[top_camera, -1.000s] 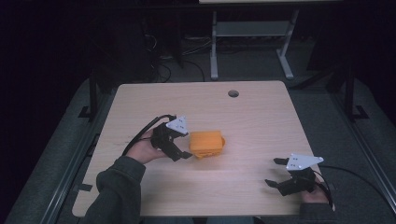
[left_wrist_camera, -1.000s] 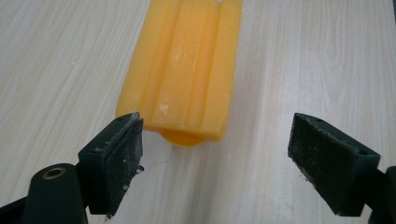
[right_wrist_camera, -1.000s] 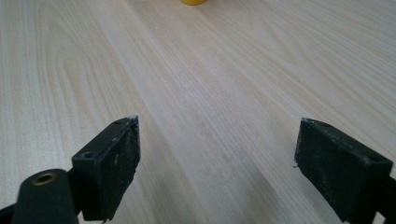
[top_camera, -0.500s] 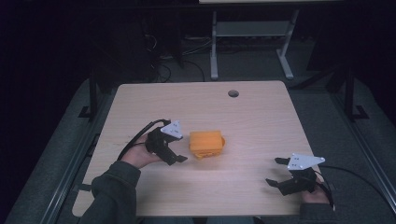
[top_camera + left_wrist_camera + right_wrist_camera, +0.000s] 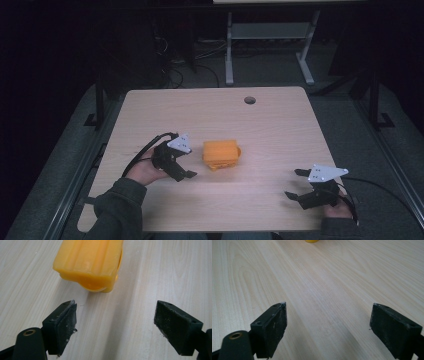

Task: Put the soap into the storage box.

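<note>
Surroundings: dark room; a pale wooden table [image 5: 280, 130] with a round hole [image 5: 250, 100] near its far edge, and a grey metal frame [image 5: 270, 40] on the floor beyond it
Object: an orange block [image 5: 221, 154] with ridged sides, lying on the table left of centre, a rounded orange piece showing under it
Left gripper [image 5: 186, 169]: held low over the table just to the left of the orange block; jaws spread wide, holding nothing
Block relative to left fingers: in the left gripper view the orange block [image 5: 91, 263] lies ahead of the fingertips [image 5: 65, 320], apart from them, and sits nearer the line of the left-hand pad than the right-hand one; bare wood lies between the pads
Right gripper [image 5: 298, 184]: near the table's front right corner, well apart from the block; jaws spread wide, holding nothing
Right gripper view: bare wood grain between the pads [image 5: 274, 325]; a sliver of the orange block [image 5: 312, 241] at the top edge, far ahead
</note>
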Action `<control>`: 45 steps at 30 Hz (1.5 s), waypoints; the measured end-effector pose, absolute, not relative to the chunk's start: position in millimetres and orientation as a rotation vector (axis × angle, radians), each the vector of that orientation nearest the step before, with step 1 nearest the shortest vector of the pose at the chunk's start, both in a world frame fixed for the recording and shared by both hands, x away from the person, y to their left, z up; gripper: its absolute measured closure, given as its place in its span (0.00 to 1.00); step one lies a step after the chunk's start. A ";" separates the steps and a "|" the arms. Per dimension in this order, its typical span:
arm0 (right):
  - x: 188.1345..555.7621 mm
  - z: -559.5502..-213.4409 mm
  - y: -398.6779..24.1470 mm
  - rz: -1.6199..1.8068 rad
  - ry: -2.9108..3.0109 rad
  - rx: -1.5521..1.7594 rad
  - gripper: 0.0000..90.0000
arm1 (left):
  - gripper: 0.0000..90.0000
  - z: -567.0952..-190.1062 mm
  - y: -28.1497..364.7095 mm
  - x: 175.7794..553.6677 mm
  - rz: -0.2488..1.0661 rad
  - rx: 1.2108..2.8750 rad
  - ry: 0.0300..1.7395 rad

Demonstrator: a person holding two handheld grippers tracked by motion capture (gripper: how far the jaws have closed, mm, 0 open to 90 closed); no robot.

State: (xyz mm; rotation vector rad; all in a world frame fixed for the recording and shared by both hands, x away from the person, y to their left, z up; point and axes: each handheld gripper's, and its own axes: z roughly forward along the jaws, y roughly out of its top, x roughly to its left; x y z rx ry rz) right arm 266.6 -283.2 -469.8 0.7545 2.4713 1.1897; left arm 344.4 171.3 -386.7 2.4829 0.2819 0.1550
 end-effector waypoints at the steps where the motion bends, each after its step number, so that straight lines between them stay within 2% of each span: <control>1: 266.5 -469.7 -283.2 1.191 2.471 0.755 0.15 | 0.20 -386.9 171.9 344.0 0.155 2.484 0.279; 45: 265.8 -470.1 -282.0 1.185 2.474 0.762 0.15 | 0.20 -403.7 216.3 307.6 0.188 2.492 0.338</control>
